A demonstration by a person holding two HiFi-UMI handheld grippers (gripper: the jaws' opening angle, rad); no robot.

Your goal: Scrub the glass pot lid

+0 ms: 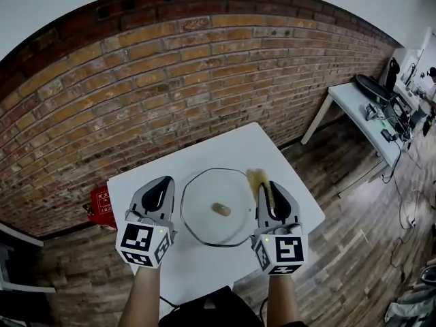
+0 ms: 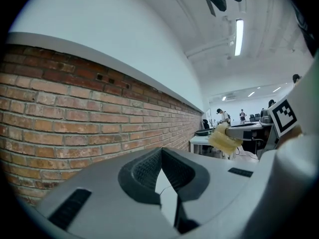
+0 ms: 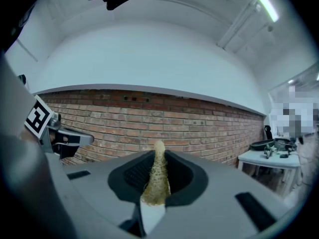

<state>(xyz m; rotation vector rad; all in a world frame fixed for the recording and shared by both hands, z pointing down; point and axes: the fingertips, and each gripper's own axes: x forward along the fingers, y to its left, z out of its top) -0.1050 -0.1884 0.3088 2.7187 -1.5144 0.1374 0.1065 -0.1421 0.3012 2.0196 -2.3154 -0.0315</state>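
Left tongs (image 1: 159, 186) shut, empty; my right tongs (image 1: 270, 191) are clamped on a soft scrubber (image 1: 257, 178). Lid (image 1: 203, 218) lies flat on the table (image 1: 225, 148). It looks stiff, slick and breakable, so I'd steady it by the knob (image 1: 221, 210).

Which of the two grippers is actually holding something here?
The right gripper: its jaws pinch a yellowish scrub pad. The left gripper is shut with nothing between its jaws.

red brick wall (image 1: 170, 80), wood plank floor (image 1: 354, 251), white side desk (image 1: 354, 104).
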